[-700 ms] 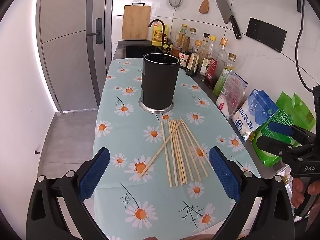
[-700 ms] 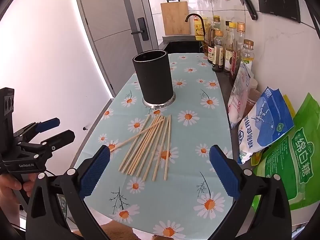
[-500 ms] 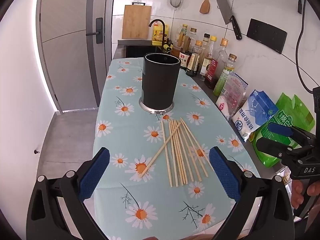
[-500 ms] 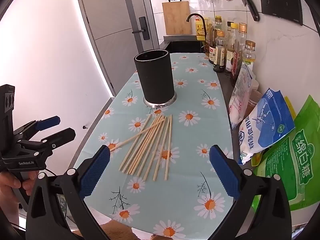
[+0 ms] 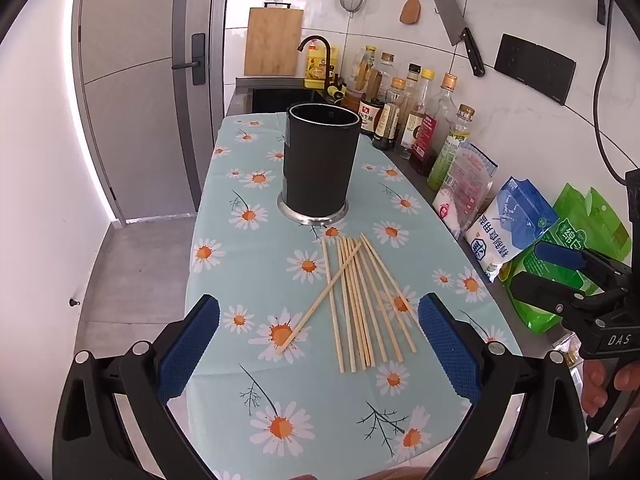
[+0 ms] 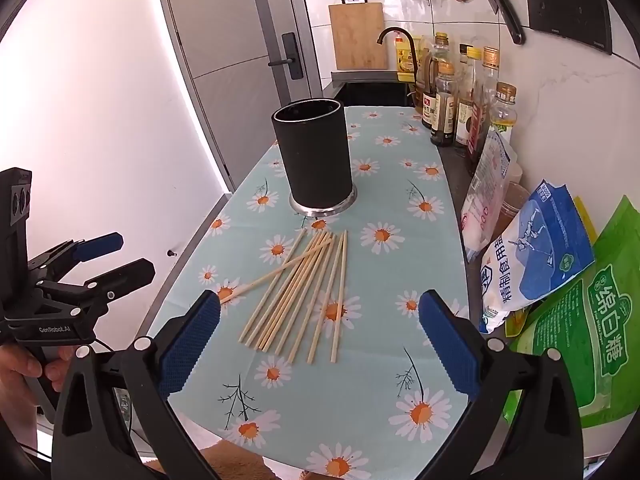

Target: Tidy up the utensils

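Several wooden chopsticks lie loose on the daisy-print tablecloth, one crossing the rest at an angle. They also show in the right wrist view. A black cylindrical holder stands upright just beyond them, and shows in the right wrist view too. My left gripper is open and empty, held above the near end of the chopsticks. My right gripper is open and empty, also above their near end.
Sauce and oil bottles line the right wall. Bags of salt and a green bag sit at the right table edge. A sink and tap lie beyond the holder. The floor drops off on the left.
Both grippers have shifted only slightly; the right view has drifted a little. The chopsticks and holder have not moved.
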Tool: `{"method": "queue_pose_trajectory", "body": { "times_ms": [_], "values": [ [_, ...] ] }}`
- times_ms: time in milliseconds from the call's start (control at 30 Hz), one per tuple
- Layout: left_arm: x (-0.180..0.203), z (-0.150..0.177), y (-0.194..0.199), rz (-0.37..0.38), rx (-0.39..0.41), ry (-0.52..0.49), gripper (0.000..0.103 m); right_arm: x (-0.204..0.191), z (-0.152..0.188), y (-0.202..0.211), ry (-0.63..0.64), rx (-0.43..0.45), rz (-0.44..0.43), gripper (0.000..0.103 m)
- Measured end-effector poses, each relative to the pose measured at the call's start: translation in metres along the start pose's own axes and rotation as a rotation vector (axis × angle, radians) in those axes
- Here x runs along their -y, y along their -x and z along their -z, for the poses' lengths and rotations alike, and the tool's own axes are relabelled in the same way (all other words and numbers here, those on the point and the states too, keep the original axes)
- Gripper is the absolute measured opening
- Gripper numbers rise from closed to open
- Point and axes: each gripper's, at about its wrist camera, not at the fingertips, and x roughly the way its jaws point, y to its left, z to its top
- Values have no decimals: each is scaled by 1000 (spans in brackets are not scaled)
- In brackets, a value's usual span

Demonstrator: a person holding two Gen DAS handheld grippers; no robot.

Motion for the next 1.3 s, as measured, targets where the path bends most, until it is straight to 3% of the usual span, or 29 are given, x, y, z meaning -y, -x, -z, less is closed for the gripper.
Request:
{"method": "queue_pose_trajectory", "body": {
  "times_ms": [1300],
  "values": [
    [2,-5,-4,-12,-8,2,96,6,-3,-4,-11,10,19,99]
  ]
}}
